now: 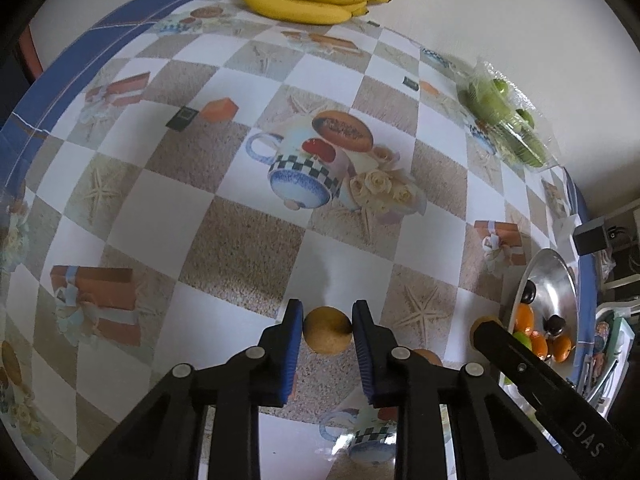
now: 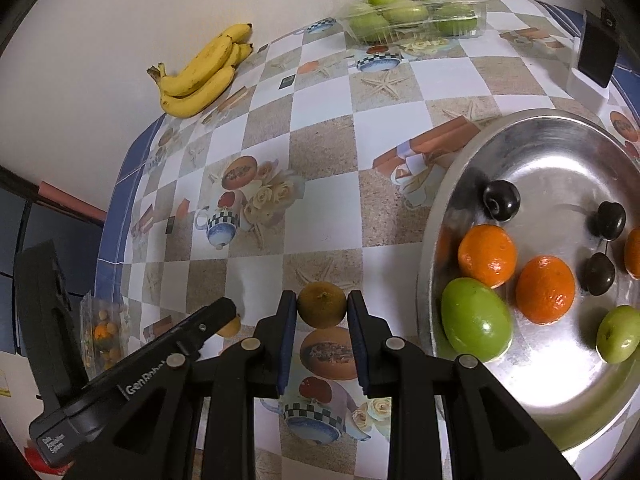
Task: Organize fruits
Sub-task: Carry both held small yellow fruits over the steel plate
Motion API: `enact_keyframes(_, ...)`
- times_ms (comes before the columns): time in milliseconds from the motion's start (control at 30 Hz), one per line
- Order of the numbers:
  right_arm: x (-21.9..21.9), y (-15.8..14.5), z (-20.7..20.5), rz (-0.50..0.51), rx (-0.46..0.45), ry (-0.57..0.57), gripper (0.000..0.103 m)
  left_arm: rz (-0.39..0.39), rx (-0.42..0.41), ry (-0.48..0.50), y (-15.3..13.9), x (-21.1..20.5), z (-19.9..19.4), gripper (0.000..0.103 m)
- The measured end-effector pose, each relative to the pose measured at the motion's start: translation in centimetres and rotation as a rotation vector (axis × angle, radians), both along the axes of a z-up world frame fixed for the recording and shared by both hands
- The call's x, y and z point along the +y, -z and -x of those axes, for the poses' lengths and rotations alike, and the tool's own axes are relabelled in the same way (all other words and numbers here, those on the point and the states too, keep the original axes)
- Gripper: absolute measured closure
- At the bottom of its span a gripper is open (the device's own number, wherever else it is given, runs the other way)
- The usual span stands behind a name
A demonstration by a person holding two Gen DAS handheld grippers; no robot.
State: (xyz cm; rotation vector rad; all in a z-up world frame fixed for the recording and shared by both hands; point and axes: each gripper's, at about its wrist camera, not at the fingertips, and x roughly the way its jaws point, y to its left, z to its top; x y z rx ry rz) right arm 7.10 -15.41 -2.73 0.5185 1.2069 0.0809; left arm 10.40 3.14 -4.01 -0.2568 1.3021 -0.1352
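The left gripper point(image 1: 327, 316) is clamped on a small yellowish round fruit point(image 1: 327, 330) just above the checked tablecloth point(image 1: 240, 240), its blue pads touching both sides. The right gripper point(image 2: 322, 304) likewise grips a small brownish-yellow round fruit point(image 2: 322, 305), just beside the rim of the metal tray point(image 2: 520, 132). On that tray lie oranges point(image 2: 486, 255), green fruits point(image 2: 476, 326) and dark plums point(image 2: 501, 200). At the far wall sit a bunch of bananas point(image 2: 204, 74) and a clear plastic box of green fruits point(image 2: 408, 14).
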Motion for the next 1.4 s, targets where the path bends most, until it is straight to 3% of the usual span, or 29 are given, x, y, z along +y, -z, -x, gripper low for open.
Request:
enact_keyframes(500,-7.1,-1.7,2.3,0.094,-0.010,0.174,0.076,0.024,-0.081,0.062,-2.8,-4.1,1.0,0.076)
enact_keyframes(933,-12.8,-3.4,5.6,0.134,-0.024,0.284,0.076,0.046,-0.154,0.276,-5.3,-12.9,4.3,0.076)
enact_keyframes(1133,-13.4,-4.0,7.3,0.142,-0.031,0.297,0.076,0.034,-0.146,0.386,-4.9,-16.7,6.1,0.076)
enact_keyframes(1400,-13.2,-3.3,8.7,0.128,-0.003,0.287,0.076,0.003,-0.106,0.452,-3.3,-18.8,7.3,0.076)
